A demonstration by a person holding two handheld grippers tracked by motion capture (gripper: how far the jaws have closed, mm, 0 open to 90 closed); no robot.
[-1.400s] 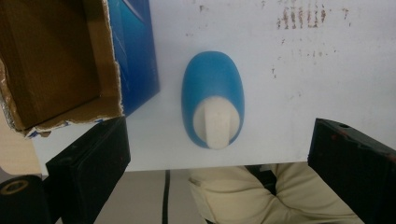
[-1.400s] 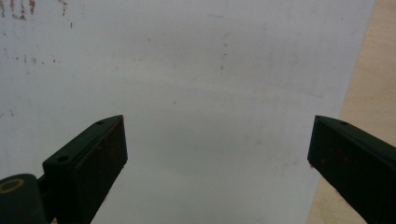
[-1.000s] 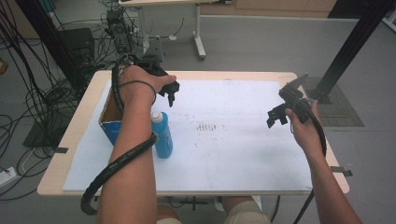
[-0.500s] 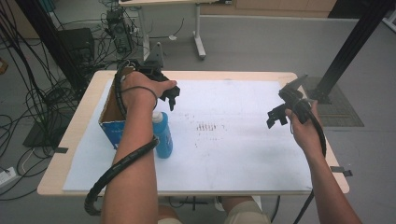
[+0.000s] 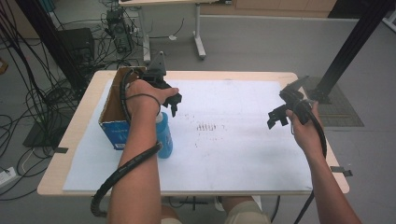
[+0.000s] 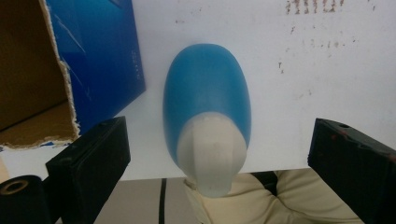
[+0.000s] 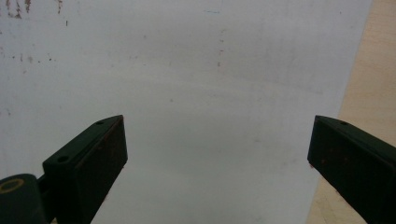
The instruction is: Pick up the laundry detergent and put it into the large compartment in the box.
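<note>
**Two grippers spread over the table**

High view: the left gripper [image 5: 173, 103] hovers above a blue bottle [image 5: 164, 136] beside a cardboard box [image 5: 113, 122]. Left gripper view: jaws wide, bottle [image 6: 205, 116] between them, untouched. Right gripper view: right gripper [image 7: 217, 154] gapes over white sheet [image 7: 196, 84].

Grey floor, busy cables
Wooden table [image 5: 74, 135] under a white sheet [image 5: 243, 154]; black cables [image 5: 28, 100] tangle at left, 1 dark post [image 5: 348, 51] leans at right.

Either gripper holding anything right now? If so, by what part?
Nothing held. The left gripper is open, jaws either side of the blue bottle above its cap, not touching. The right gripper is open over the white mat.
</note>
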